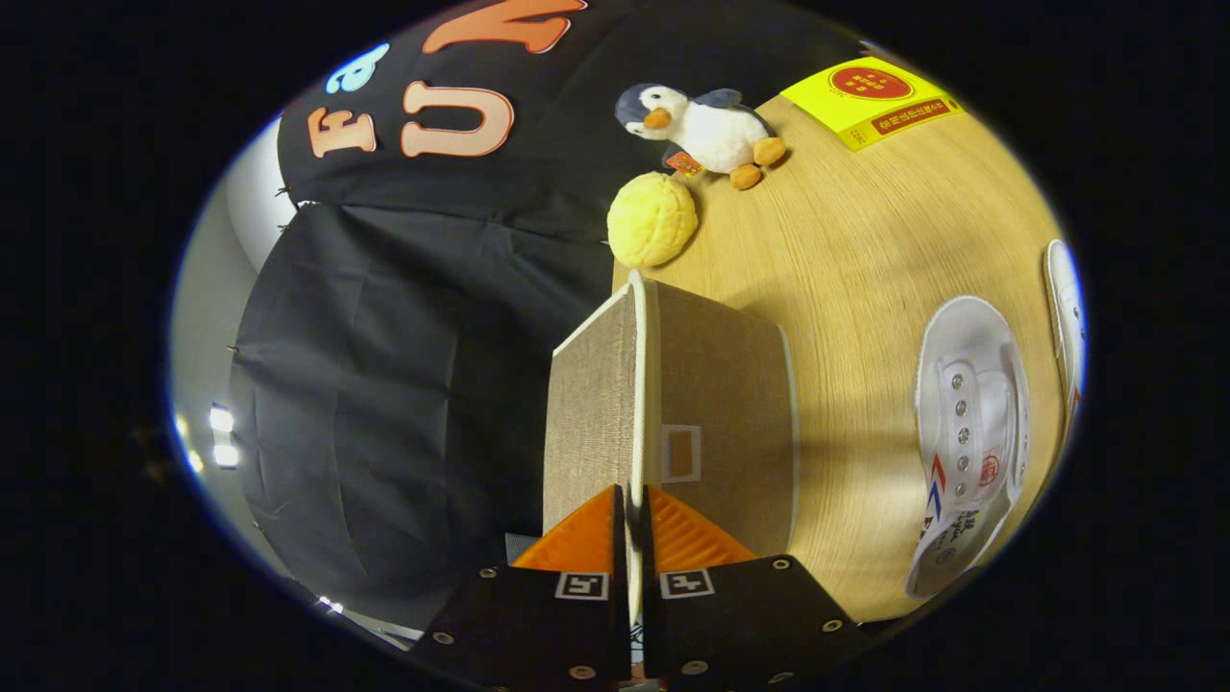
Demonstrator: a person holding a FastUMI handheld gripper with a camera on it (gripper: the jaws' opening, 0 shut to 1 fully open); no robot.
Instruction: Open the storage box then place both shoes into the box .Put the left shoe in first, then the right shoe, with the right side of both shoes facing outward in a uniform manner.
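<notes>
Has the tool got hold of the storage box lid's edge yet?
Touching. In the gripper view, the tool is shut on the lid's white edge, both fingers pressing on it.

The gripper (629, 524) clamped the storage box lid (642, 384) edge between its fingers. At two o'clock beyond lay a shoe (966, 432); at twelve, a bun-shaped toy (651, 219), then a plush penguin (701, 125).

Second shoe (1067, 327) is mostly cut off past the surface's (865, 250) edge, just a sliver showing. Inside of the storage box (716, 404) is hidden. Claw (629, 524) pinches its lid's (591, 413) rim, covering that bit. Yellow packet's (870, 101) print is too small to read.
</notes>
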